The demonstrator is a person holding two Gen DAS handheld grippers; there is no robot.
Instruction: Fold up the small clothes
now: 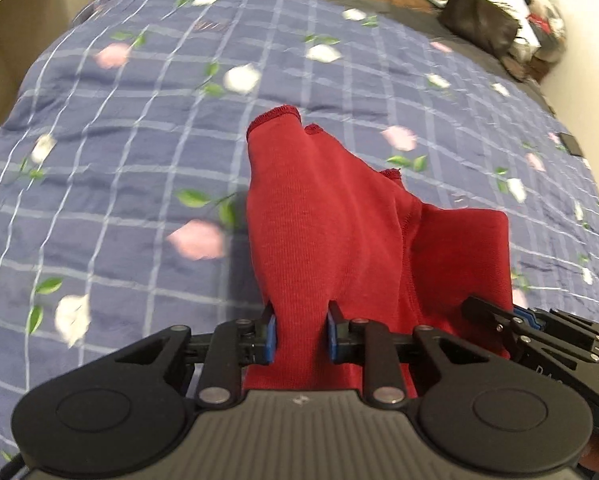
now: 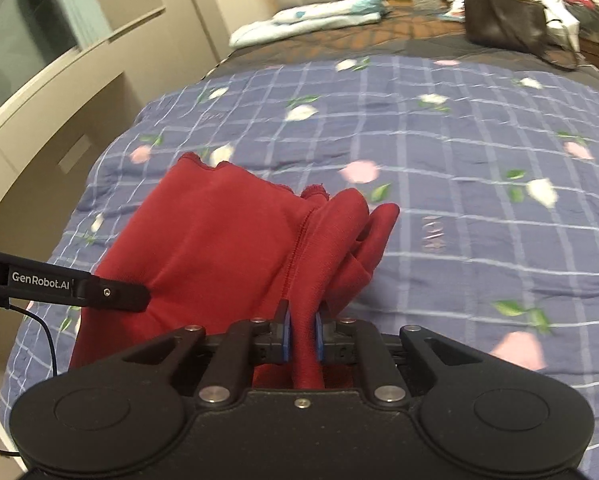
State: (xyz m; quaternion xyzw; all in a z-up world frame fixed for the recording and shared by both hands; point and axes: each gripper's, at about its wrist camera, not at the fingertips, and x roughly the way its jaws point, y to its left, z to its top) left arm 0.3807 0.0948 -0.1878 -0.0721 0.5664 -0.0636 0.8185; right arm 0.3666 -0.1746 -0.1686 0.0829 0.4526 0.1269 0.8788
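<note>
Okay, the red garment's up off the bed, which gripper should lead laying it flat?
Probably the left. The left gripper pinches a broad flat panel of the red garment, while the right gripper clamps a bunched, twisted fold. The quilt ahead lies open.

Left gripper (image 1: 301,334) and right gripper (image 2: 301,332) both clamped on cloth, seemingly angled downward.

"GenRobot.AI" on left gripper (image 2: 119,292)

The bed (image 2: 459,208) is covered by a blue checked floral quilt (image 1: 139,140). At its far end, folded light-blue bedding (image 2: 307,20) and a dark handbag (image 2: 503,24) are laid.
</note>
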